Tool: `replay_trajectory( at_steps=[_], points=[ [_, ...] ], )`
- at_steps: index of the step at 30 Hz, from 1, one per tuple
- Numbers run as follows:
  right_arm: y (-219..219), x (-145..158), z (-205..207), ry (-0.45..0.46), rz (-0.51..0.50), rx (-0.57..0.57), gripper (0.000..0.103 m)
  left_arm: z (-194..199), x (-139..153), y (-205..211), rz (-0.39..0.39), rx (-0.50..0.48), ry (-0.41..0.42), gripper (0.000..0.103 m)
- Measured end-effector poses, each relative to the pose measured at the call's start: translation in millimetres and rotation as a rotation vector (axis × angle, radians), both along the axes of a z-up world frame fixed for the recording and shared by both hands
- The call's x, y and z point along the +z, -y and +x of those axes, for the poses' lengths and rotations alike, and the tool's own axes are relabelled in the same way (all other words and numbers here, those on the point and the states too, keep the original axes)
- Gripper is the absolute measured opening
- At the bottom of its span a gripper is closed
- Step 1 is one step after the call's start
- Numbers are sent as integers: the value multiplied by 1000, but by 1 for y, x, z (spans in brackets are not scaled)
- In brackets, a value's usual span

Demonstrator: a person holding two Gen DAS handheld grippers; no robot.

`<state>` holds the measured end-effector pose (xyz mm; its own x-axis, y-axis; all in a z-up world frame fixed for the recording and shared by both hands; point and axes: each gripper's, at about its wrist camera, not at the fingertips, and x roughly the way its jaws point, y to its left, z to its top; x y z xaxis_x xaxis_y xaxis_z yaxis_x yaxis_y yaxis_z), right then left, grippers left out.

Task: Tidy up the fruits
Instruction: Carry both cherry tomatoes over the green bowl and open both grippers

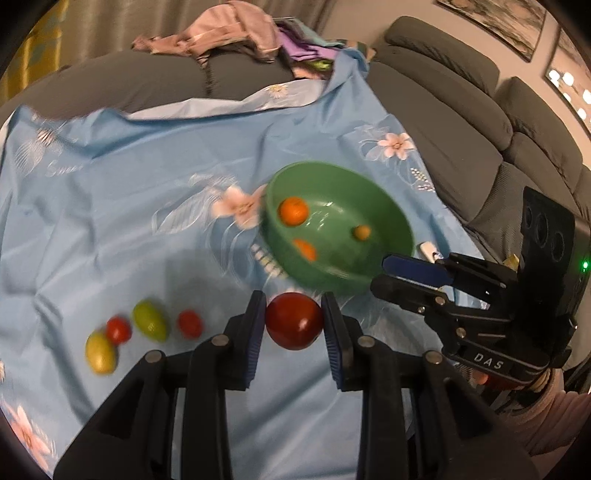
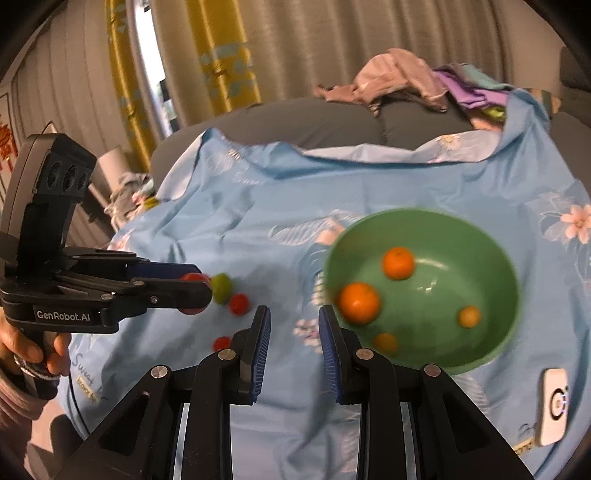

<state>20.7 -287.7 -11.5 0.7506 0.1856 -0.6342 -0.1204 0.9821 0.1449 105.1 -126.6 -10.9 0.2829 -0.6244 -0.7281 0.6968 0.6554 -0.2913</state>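
Observation:
My left gripper (image 1: 293, 306) is shut on a dark red round fruit (image 1: 293, 325), held above the blue flowered cloth (image 1: 129, 229) just in front of the green bowl (image 1: 351, 192). In the bowl (image 2: 480, 258) lie two oranges (image 2: 398, 263) (image 2: 359, 302) and two smaller orange-yellow fruits (image 2: 469, 316). On the cloth to the left lie a green fruit (image 1: 149, 320), two small red ones (image 1: 118, 329) (image 1: 189, 324) and a yellow one (image 1: 99, 352). My right gripper (image 2: 294, 317) hangs left of the bowl, jaws drawn close with nothing between them. The left gripper (image 2: 199, 288) also shows in the right wrist view.
The cloth covers a grey sofa (image 1: 461, 122). A heap of clothes (image 1: 229, 29) lies at the far edge. A white device (image 2: 554, 406) rests on the cloth right of the bowl. A hand (image 2: 22, 343) grips the left handle. Curtains (image 2: 295, 48) hang behind.

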Motion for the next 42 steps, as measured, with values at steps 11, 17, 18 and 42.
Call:
replay_trajectory(
  at_steps=[11,17,18,42],
  points=[
    [47,4,7,21,8,-104,29,18,5,66,-1,-87,24,30],
    [50,-3,10,19,23,-90,29,27,-2,59,16,-61,2,30],
    [51,-4,11,17,29,-92,29,28,-1,62,10,-69,1,30],
    [-101,-102,60,-261,-61,409,29,35,-12,-57,21,166,-7,31]
  ],
)
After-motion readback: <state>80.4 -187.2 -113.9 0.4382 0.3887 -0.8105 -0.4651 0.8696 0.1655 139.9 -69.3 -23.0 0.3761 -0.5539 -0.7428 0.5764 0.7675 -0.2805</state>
